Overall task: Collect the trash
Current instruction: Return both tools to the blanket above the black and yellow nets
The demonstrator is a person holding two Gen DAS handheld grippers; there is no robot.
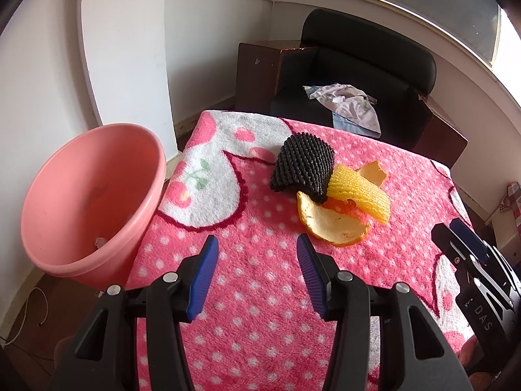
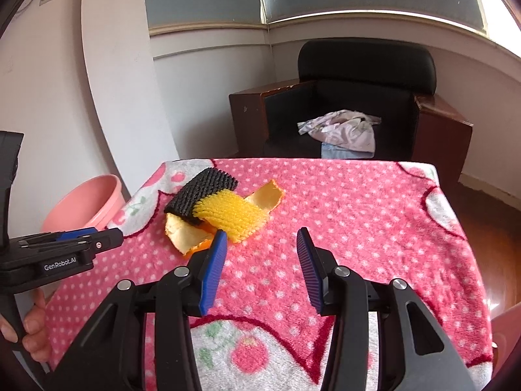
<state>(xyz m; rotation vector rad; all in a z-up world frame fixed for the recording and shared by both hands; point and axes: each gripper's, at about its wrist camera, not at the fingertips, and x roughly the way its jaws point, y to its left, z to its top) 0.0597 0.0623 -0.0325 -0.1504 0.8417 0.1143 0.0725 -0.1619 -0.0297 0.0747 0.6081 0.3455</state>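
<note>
- left wrist view: the left gripper (image 1: 257, 254) has its jaws wide apart and holds nothing. the black foam net sleeve (image 1: 302, 166), the yellow foam net sleeve (image 1: 358, 192) and the curled orange fruit peel (image 1: 329, 221) lie in one pile on the pink dotted fleece blanket (image 1: 260, 309). the round pink plastic bin (image 1: 91, 202) stands beside the table edge.
- right wrist view: the right gripper (image 2: 260, 251) is also wide open and empty, near the pile.
- risk: the pieces overlap, so one pinch may drag a neighbour off, or catch the blanket pile.
</note>
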